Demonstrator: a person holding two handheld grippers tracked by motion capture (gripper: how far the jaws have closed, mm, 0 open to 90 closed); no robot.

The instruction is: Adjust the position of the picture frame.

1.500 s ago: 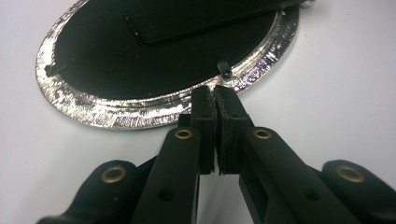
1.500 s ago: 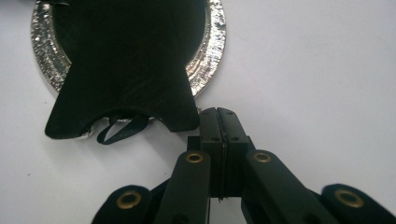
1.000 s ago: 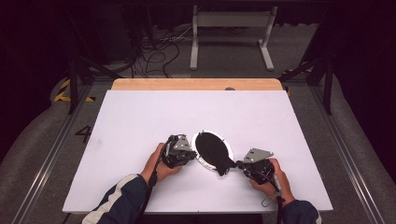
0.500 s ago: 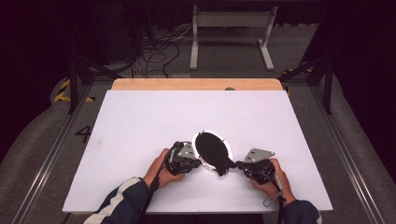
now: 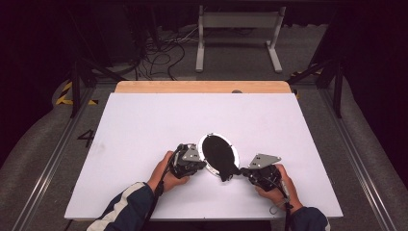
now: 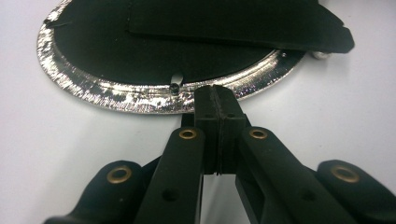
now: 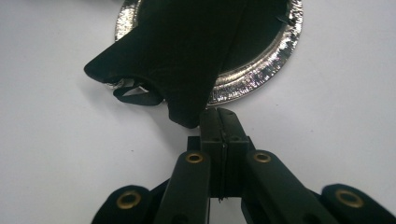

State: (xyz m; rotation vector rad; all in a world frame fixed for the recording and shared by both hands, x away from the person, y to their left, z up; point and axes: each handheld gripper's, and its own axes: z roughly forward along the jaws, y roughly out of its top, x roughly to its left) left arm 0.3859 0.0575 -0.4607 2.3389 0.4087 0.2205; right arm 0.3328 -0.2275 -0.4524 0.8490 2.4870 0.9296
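Observation:
An oval silver-rimmed plate point(image 5: 212, 136) lies on the white table near the front, and its inside looks black. A black cloth point(image 5: 220, 155) is draped over it, and one corner hangs past the near rim point(image 7: 184, 109). My left gripper point(image 5: 204, 166) is shut, and its tips point(image 6: 215, 93) rest against the plate's shiny rim point(image 6: 116, 95). My right gripper point(image 5: 243, 170) is shut too. Its tips point(image 7: 222, 114) sit just beside the cloth's hanging corner, with nothing seen between the pads.
The white table top point(image 5: 144, 120) spreads out to the left, right and far side of the plate. A wooden strip point(image 5: 202, 86) runs along the far edge. Beyond it are cables and a metal stand point(image 5: 238, 29) on the dark floor.
My left gripper has slid a little right and nearer, up to the plate's near rim. The right gripper and the plate have stayed put.

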